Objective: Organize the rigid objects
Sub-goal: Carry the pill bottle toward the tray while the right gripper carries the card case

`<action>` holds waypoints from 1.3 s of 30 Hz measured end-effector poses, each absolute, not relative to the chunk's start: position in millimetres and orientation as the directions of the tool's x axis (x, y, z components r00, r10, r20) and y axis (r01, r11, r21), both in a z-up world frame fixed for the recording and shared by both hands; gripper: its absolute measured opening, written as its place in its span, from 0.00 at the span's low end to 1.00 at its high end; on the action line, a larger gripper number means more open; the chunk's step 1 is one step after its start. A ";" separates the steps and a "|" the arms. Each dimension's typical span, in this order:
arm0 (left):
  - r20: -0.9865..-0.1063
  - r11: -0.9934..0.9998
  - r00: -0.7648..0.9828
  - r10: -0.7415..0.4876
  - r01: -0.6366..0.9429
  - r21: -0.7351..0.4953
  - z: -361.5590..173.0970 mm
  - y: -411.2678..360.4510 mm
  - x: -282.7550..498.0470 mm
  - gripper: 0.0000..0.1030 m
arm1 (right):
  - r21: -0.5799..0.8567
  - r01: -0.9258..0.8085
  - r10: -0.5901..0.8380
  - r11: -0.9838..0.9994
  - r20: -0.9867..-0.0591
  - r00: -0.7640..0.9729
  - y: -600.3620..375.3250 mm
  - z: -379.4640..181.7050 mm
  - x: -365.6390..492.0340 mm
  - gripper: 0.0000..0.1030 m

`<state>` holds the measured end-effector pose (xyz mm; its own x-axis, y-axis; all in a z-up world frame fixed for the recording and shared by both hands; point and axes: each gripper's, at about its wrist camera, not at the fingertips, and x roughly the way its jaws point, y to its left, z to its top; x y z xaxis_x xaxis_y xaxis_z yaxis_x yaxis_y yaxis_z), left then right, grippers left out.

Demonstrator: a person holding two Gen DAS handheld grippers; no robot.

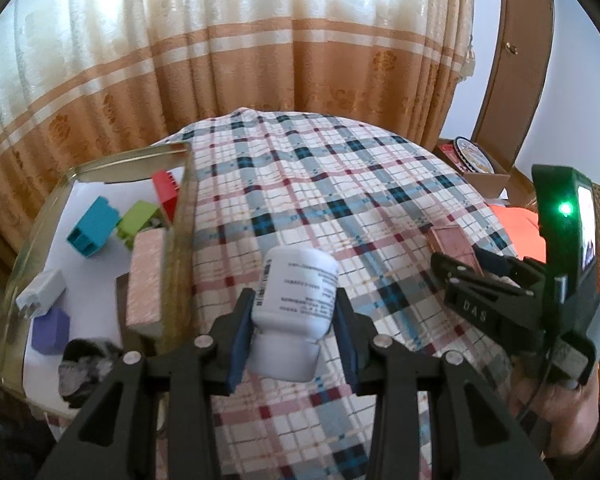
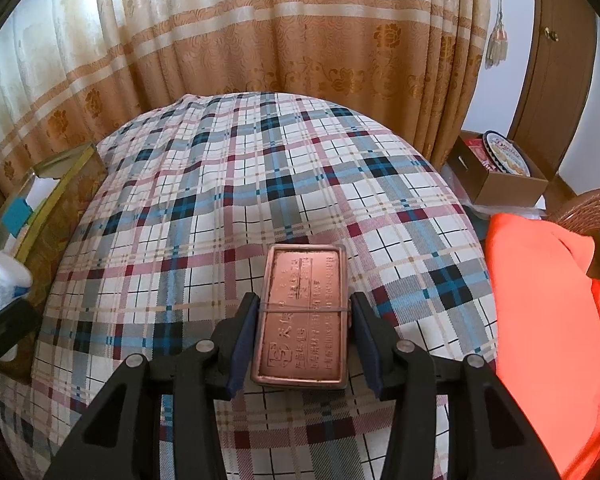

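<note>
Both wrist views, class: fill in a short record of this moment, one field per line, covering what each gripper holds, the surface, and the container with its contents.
Left gripper: shut on white bottle, cap toward the camera
Right gripper: shut on copper tin, flat, embossed lid up
Surface: plaid cloth
Container: gold-rimmed tray, left of the cloth
Tray contents: blue block, green block, red block, purple block, white adapter, pink box
Background: curtain

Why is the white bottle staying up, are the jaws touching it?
Touching. In the left wrist view, both blue pads press against the white bottle, one on each side, with no gap showing.
</note>
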<state>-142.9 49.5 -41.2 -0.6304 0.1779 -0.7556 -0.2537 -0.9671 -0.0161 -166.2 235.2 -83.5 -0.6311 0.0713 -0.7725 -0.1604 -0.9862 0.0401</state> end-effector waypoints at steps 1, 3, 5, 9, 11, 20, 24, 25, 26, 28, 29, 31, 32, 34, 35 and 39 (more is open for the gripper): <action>-0.755 -0.968 -0.631 0.177 -0.250 -0.018 -40.6 46.9 -141.6 0.36 | 0.035 -0.161 0.076 -0.986 -0.773 -0.630 234.5 -83.6 -166.2 0.48; -0.753 -0.970 -0.635 0.176 -0.243 -0.022 -38.8 40.7 -138.4 0.36 | 0.034 -0.168 0.080 -0.985 -0.775 -0.627 234.3 -83.6 -166.0 0.48; -0.748 -0.970 -0.639 0.178 -0.241 -0.025 -36.5 35.3 -134.6 0.36 | 0.040 -0.181 0.082 -0.983 -0.781 -0.620 233.9 -83.1 -165.6 0.48; -0.743 -0.971 -0.644 0.184 -0.237 -0.035 -32.6 25.2 -130.8 0.36 | 0.088 -0.220 0.064 -0.971 -0.798 -0.600 233.1 -80.0 -161.4 0.48; -0.741 -0.972 -0.646 0.184 -0.230 -0.041 -31.4 20.2 -129.4 0.36 | 0.131 -0.222 0.028 -0.966 -0.801 -0.598 230.8 -78.8 -157.5 0.47; -0.724 -0.980 -0.670 0.164 -0.196 -0.041 -24.3 1.1 -127.8 0.36 | 0.180 -0.166 -0.034 -0.970 -0.770 -0.637 198.4 -54.3 -143.6 0.48; -0.711 -0.982 -0.685 0.158 -0.183 -0.041 -18.7 -7.7 -126.3 0.36 | 0.190 -0.113 -0.069 -0.975 -0.747 -0.661 178.5 -38.4 -140.7 0.48; -0.709 -0.983 -0.689 0.154 -0.179 -0.040 -17.7 -9.6 -126.5 0.36 | 0.190 -0.105 -0.074 -0.976 -0.743 -0.665 175.4 -36.0 -140.3 0.48; -0.706 -0.984 -0.692 0.149 -0.172 -0.039 -16.6 -12.4 -126.7 0.36 | 0.191 -0.092 -0.081 -0.977 -0.737 -0.671 170.2 -31.9 -140.0 0.48; -0.703 -0.987 -0.697 0.141 -0.158 -0.042 -15.1 -18.5 -127.5 0.36 | 0.190 -0.072 -0.092 -0.979 -0.728 -0.680 162.6 -25.9 -139.4 0.48; -0.703 -0.988 -0.698 0.137 -0.149 -0.044 -14.4 -22.3 -127.9 0.36 | 0.192 -0.060 -0.099 -0.980 -0.723 -0.684 158.3 -22.2 -138.8 0.48; -0.700 -0.990 -0.703 0.125 -0.131 -0.045 -12.7 -29.0 -129.0 0.36 | 0.193 -0.042 -0.111 -0.980 -0.714 -0.691 150.6 -16.6 -138.5 0.48; -0.698 -0.991 -0.706 0.119 -0.123 -0.045 -12.0 -32.6 -129.5 0.36 | 0.192 -0.032 -0.117 -0.981 -0.710 -0.695 146.2 -13.6 -138.2 0.48; -0.695 -0.994 -0.712 0.103 -0.103 -0.043 -10.4 -40.5 -130.5 0.36 | 0.190 -0.012 -0.128 -0.982 -0.703 -0.700 137.4 -8.9 -136.9 0.48; -0.693 -0.994 -0.714 0.098 -0.097 -0.041 -10.3 -42.8 -130.9 0.36 | 0.190 0.000 -0.136 -0.982 -0.700 -0.701 132.2 -6.6 -136.6 0.48; -0.692 -0.997 -0.718 0.078 -0.067 -0.044 -9.3 -57.1 -132.6 0.36 | 0.187 0.047 -0.166 -0.981 -0.689 -0.705 112.1 0.2 -137.2 0.48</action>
<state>-132.6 -57.1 -9.3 -0.7180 0.0782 -0.6916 -0.0665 -0.9968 -0.0436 -137.2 112.1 0.2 -0.7054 -0.1656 -0.6892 0.0473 -0.9812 0.1873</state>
